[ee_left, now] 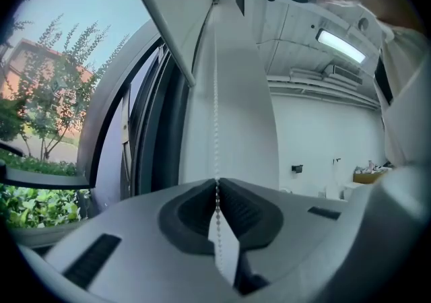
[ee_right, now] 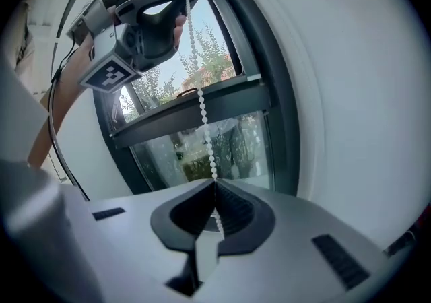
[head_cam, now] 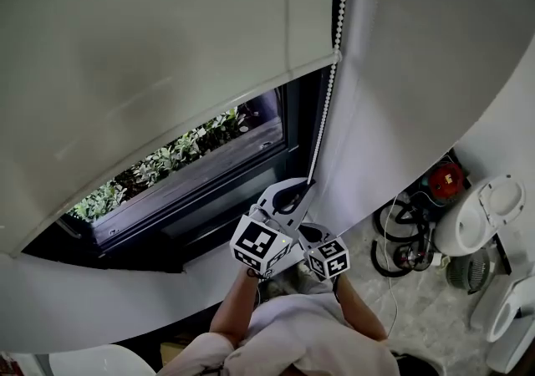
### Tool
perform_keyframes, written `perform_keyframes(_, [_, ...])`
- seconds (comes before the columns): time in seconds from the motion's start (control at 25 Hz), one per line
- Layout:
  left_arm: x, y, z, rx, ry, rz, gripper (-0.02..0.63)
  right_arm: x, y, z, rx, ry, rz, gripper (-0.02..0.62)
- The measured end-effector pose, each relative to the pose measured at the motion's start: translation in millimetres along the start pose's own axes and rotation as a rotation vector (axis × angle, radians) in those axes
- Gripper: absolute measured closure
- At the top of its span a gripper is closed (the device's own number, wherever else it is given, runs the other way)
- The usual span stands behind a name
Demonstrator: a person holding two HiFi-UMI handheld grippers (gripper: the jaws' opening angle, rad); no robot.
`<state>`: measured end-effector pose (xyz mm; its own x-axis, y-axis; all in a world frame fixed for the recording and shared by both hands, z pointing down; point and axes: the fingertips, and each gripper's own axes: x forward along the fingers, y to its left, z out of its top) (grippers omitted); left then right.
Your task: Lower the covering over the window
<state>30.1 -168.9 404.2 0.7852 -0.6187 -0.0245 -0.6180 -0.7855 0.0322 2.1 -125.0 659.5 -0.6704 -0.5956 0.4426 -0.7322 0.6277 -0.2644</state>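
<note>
A pale roller blind (head_cam: 167, 48) covers the upper part of the dark-framed window (head_cam: 209, 167); its lower edge hangs partway down. A white bead chain (head_cam: 331, 82) runs down the window's right side. My left gripper (head_cam: 308, 186) is shut on this chain, which passes between its closed jaws (ee_left: 217, 182). Lower on the same chain (ee_right: 201, 106), my right gripper (ee_right: 214, 186) is also shut on it. From the right gripper view, the left gripper (ee_right: 183, 0) sits above, pinching the beads. Both marker cubes sit close together below the window.
Green plants (head_cam: 171, 157) grow outside beyond the sill. A white wall (head_cam: 401, 73) flanks the window on the right. On the floor at the right lie black cables (head_cam: 399, 236), a red object (head_cam: 445, 175) and a white appliance (head_cam: 489, 209).
</note>
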Motion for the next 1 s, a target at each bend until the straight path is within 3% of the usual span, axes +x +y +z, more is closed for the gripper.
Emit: perform_keyframes(1.0, [-13, -10, -98, -0.051, 0.181, 0.031, 0.584, 15, -10, -96, 0.026, 0.215, -0.015, 0.597])
